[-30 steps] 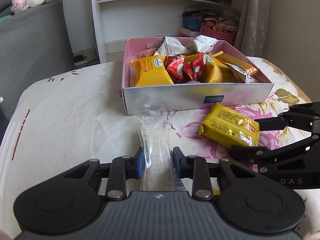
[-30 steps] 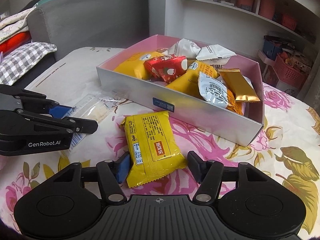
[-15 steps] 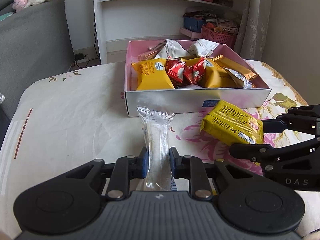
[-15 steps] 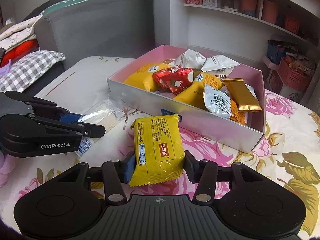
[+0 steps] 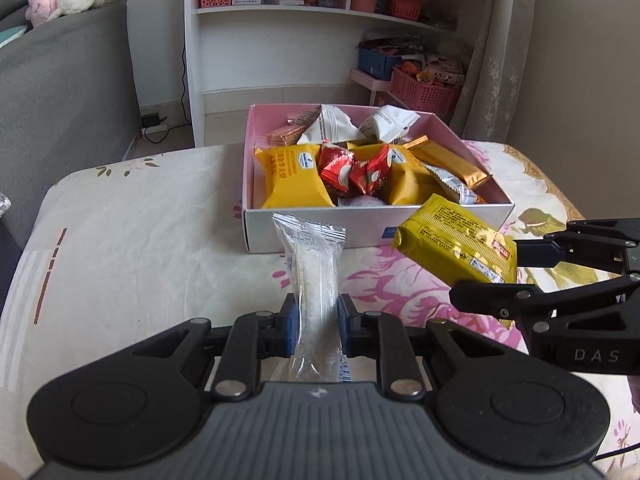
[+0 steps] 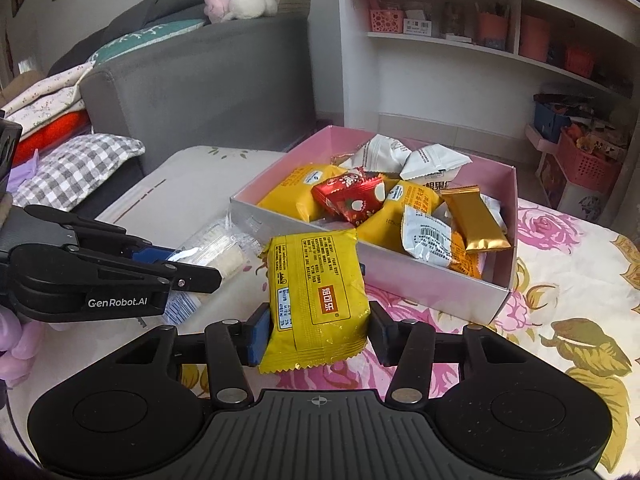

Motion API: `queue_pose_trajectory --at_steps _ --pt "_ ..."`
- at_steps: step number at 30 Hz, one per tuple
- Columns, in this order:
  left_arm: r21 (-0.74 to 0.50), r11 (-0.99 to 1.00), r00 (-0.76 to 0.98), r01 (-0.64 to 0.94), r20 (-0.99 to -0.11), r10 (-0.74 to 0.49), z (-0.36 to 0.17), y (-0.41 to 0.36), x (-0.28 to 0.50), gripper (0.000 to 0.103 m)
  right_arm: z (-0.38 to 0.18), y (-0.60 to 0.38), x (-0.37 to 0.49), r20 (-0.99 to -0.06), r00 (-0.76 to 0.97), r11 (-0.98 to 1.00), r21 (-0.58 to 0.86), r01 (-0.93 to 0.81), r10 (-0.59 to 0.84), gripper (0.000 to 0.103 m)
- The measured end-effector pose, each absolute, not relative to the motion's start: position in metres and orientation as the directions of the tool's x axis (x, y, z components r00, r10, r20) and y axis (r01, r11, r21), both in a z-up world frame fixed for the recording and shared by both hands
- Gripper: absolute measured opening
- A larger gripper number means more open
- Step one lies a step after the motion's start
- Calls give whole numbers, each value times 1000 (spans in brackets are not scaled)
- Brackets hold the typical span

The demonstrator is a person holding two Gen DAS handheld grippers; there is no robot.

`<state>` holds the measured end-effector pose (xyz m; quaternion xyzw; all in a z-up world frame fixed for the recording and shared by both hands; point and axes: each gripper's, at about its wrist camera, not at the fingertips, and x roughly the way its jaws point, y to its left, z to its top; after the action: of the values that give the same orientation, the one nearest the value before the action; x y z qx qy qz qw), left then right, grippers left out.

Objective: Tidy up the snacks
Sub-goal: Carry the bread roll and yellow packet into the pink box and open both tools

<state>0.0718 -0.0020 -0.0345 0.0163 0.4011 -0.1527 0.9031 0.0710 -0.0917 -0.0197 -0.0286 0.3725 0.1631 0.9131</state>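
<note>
Floral-clothed counter (image 5: 120, 220), shelves behind. Left gripper (image 5: 316, 326) clamping clear packet (image 5: 314, 276), long axis pointing at pink box (image 5: 452, 216) straight ahead. Right gripper (image 6: 320, 334) pinching yellow packet (image 6: 318, 284), hanging beside box's near wall, nearer of the two.

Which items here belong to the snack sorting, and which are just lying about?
Job:
- clear packet, held in left gripper
- yellow packet, held in right gripper
- pink box of snacks

Lying about:
- plush toy
- checked cushion
- pink basket
</note>
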Motion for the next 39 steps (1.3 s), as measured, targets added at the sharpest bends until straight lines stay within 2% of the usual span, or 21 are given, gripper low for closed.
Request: queue_pose_trajectory --at_steps 14,26,39 --pt "-112 959 667 259 -698 -261 -13 -3 82 18 4 -132 90 -621 756 978 162 -135 207 49" --pt "-98 957 685 274 -679 -265 -5 -41 132 18 -11 -165 118 -625 772 974 222 34 116 49" --pt "-108 958 699 264 -663 -268 -13 -67 167 18 -22 -173 131 -622 774 960 270 73 115 50"
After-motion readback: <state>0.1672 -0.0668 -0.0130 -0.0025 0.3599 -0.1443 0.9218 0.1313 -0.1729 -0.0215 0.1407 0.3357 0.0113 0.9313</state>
